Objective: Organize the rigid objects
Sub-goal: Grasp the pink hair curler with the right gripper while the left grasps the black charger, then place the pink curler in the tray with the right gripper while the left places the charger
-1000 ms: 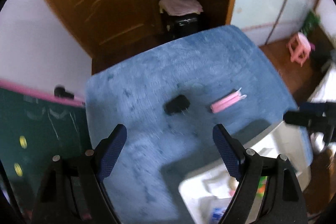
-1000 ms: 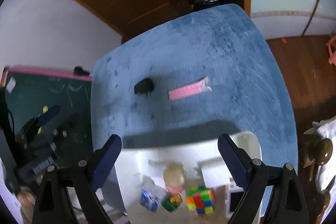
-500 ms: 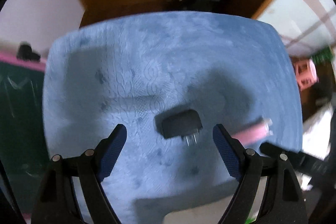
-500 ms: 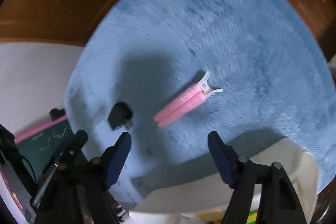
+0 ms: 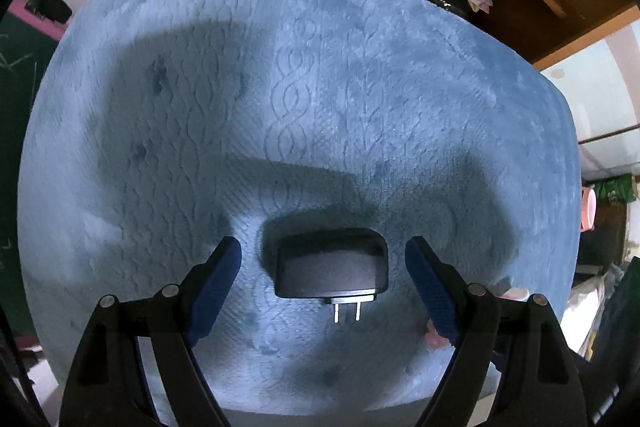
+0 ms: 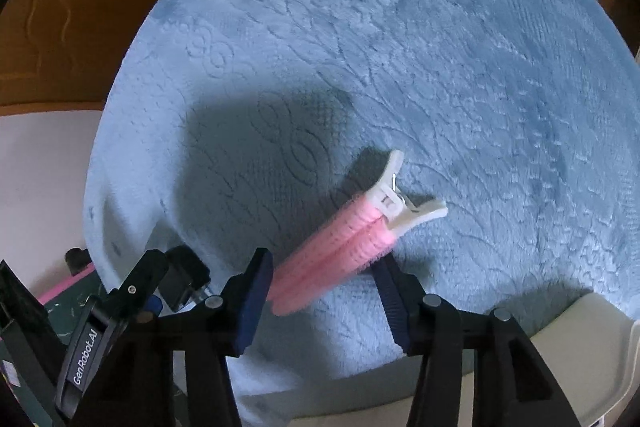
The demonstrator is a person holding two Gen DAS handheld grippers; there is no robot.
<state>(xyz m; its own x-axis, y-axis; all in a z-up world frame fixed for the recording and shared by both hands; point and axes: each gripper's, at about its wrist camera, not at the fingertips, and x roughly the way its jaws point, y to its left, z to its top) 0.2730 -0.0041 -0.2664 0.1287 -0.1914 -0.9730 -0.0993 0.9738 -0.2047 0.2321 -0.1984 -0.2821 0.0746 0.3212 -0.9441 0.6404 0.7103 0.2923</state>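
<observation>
left tool: jaws wide, straddling black plug adapter lying on blue-covered table, no contact | right tool: jaws just closing around pink hair clip on table, grip unconfirmed | white bin at near edge

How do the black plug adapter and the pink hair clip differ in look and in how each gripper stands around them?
The black plug adapter is boxy with metal prongs; the pink hair clip is long, fuzzy and white-handled. The left gripper stands wide around the adapter; the right gripper has been closing around the clip. Both lie on the blue blanket.
</observation>
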